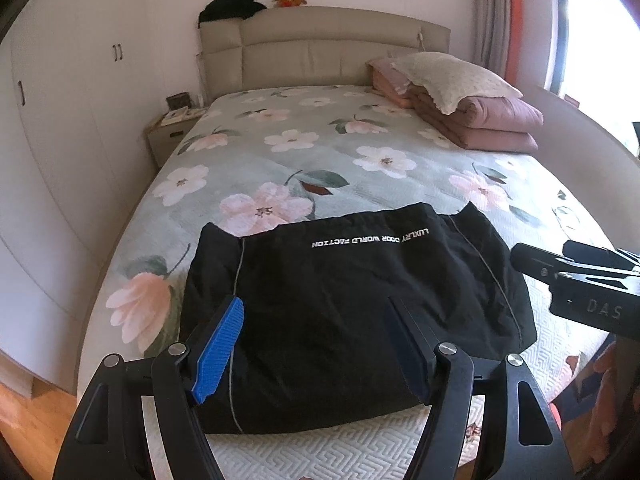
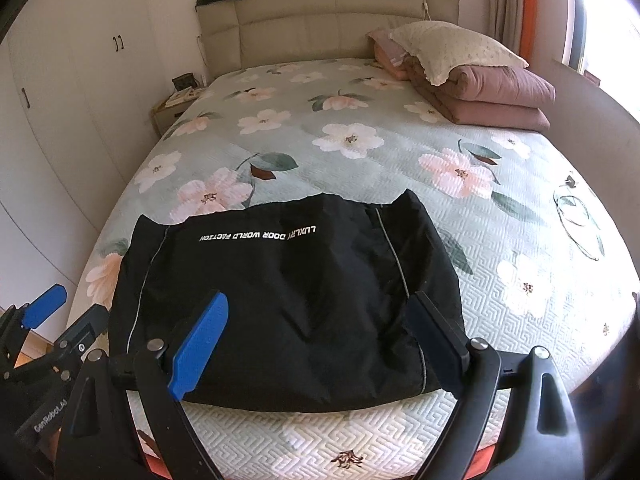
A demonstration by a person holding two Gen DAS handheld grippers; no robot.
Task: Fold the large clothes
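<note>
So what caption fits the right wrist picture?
Open right gripper above a folded black garment on a floral bed.

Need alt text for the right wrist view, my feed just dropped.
A black garment with white lettering lies partly folded at the near end of a floral bed, framed by the open, empty right claw above it. The left claw shows at the lower left edge. A pillow tops folded quilts by the headboard.
</note>
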